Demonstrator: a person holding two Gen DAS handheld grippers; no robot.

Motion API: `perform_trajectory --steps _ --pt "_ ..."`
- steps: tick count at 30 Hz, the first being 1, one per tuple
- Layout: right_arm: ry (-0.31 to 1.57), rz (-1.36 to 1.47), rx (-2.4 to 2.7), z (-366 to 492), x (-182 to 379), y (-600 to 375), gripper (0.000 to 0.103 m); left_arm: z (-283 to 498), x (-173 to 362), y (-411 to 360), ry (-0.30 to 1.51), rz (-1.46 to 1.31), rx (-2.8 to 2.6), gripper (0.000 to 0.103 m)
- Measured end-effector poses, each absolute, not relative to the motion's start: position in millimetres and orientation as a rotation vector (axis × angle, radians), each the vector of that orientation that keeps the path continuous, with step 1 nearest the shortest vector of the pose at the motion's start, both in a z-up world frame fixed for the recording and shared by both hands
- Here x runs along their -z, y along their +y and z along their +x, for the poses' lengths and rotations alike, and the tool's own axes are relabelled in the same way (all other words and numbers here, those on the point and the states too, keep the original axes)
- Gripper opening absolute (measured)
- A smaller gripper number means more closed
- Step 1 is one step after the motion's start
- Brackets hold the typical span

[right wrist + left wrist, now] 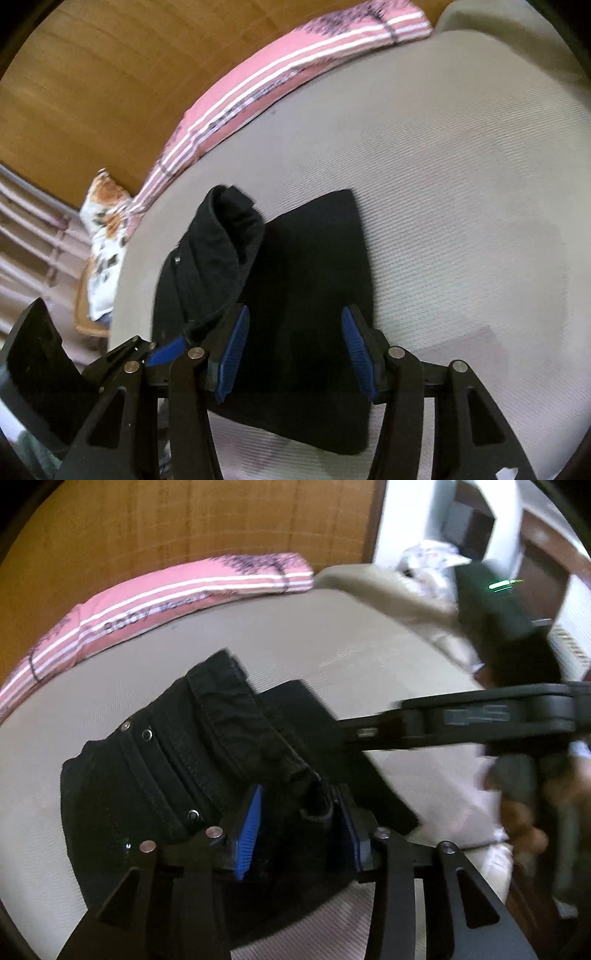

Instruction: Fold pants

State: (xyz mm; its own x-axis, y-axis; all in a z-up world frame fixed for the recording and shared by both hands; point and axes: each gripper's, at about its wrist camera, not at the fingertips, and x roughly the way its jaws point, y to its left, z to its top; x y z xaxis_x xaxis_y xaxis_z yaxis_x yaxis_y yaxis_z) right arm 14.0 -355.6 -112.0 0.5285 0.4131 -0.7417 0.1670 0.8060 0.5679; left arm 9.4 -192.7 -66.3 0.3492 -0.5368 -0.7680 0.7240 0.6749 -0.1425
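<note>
- Black folded pants (207, 760) lie on the beige ribbed mattress (332, 642), near its front edge; their near edge is hidden behind both gripper frames.
- Left gripper (301, 830): blue pads part-open, a fold of waistband between them; pad contact hard to make out, looks loose.
- Right gripper (295, 350): jaws roughly half open over the flat pant leg, gripping nothing.
- Right edge of the left view is blurred: the other gripper's black body and a hand (524, 812) are barely readable.
- Open mattress runs from the pants to the far and right edges.
- Pink striped pillow (280, 77) along the far edge; its print is smeared, unreadable.
</note>
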Motion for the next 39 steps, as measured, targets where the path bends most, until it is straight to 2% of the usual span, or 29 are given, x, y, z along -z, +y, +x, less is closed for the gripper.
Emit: perform_trajectory --steps 8,14,22,24,28,30,31,39 --pt "1.082 0.71 -0.274 40.0 136.0 -352.8 0.056 20.2 42.1 -135.9 0.865 0.134 0.792 0.049" --pt "1.093 0.732 -0.34 58.5 146.5 -347.4 0.055 59.8 62.1 -88.5 0.919 0.057 0.578 0.049" --pt "1.062 0.775 -0.416 84.5 154.5 -343.3 0.054 70.6 98.6 -73.6 0.996 0.049 0.519 0.05" --pt "1.066 0.792 -0.438 90.7 157.4 -340.6 0.044 70.0 101.2 -75.5 0.996 0.057 0.517 0.05" --pt "1.069 0.832 -0.446 95.7 161.2 -332.1 0.031 70.2 104.2 -78.0 0.998 0.061 0.513 0.051" --pt "1.056 0.837 -0.424 92.4 154.6 -329.5 0.018 71.6 103.7 -78.1 0.999 0.06 0.514 0.051" --pt "1.045 0.816 -0.409 89.2 145.9 -325.8 0.015 72.4 102.9 -78.1 0.999 0.056 0.514 0.051" --pt "0.961 0.746 -0.387 62.6 91.0 -322.8 0.011 69.2 80.2 -79.8 0.931 0.045 0.518 0.051"
